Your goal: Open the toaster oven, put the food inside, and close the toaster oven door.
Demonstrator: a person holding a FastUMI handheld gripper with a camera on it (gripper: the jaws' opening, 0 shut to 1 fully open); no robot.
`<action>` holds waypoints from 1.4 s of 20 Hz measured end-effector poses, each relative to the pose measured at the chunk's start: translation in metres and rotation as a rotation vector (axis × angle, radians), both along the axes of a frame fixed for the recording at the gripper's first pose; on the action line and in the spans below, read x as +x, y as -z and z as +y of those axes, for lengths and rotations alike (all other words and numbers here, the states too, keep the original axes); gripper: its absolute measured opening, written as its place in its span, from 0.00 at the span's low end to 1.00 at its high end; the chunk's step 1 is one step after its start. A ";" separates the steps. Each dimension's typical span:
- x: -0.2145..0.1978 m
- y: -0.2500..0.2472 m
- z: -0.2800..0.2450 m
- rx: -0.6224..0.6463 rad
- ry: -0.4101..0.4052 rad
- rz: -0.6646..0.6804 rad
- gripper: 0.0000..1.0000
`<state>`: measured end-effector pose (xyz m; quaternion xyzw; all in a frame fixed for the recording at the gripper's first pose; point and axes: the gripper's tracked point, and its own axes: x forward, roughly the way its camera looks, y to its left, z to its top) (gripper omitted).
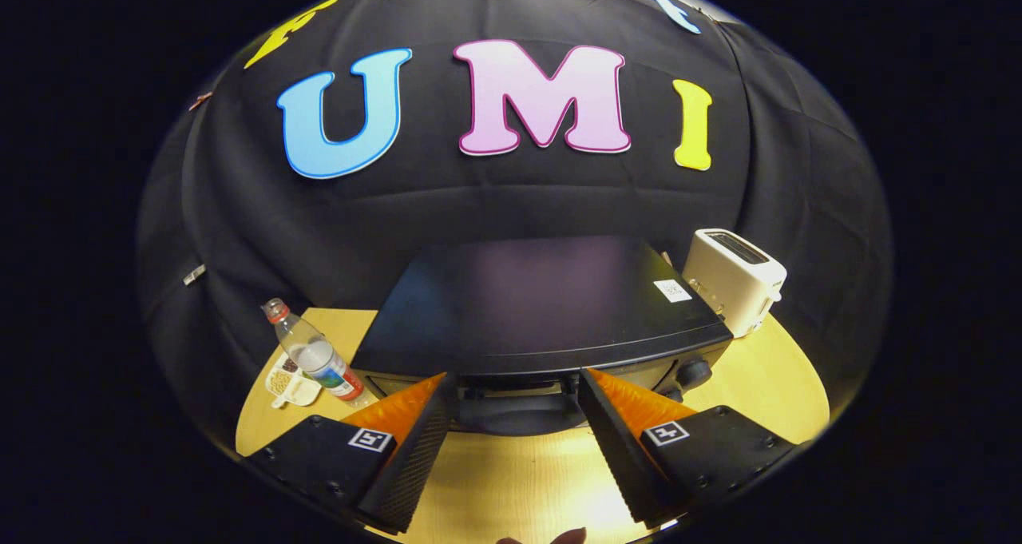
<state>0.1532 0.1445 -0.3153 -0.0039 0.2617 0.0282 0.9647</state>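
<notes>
- The gripper hangs above the front edge of the large black metal toaster oven; its two fingers are spread wide apart with nothing between them, and the oven's top panel stretches away just beyond their tips.
- Just ahead of the fingers and a little below the oven's top lip, a dark curved bar that looks like the door handle sits between the two tips, with the door seemingly shut.
- A round black control knob shows beyond the right finger, at the oven's front corner.
- In my judgement the oven is heavy and rigid and will not slide; the door should swing stiffly on a hinge, so the handle bar is the place to pinch, near its middle, since smooth metal may slip.
- The food is probably in the small white tray beyond the left finger, next to a clear plastic bottle with a red cap on the pale wooden table; it looks light and loose.
- A white slot toaster stands beyond the oven's right side.
</notes>
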 end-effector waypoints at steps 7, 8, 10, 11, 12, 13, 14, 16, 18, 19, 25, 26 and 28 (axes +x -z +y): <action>0.001 0.007 0.002 -0.013 -0.019 0.011 0.98; -0.003 0.008 0.000 -0.008 -0.019 0.016 0.98; -0.018 0.010 -0.001 -0.003 -0.019 0.020 0.98; -0.027 0.012 -0.002 -0.006 -0.021 0.019 0.98; -0.037 0.015 -0.003 -0.009 -0.023 0.020 0.97; -0.047 0.019 -0.004 -0.009 -0.023 0.022 0.97; -0.057 0.023 -0.006 -0.009 -0.021 0.028 0.97; -0.075 0.035 -0.009 -0.012 -0.025 0.047 0.97; -0.094 0.050 -0.012 -0.013 -0.031 0.080 0.97; -0.101 0.057 -0.015 -0.013 -0.030 0.098 0.97; -0.134 0.102 -0.030 0.022 -0.008 0.237 0.98; -0.137 0.105 -0.031 0.026 -0.007 0.248 0.98; -0.141 0.108 -0.031 0.019 -0.020 0.261 0.98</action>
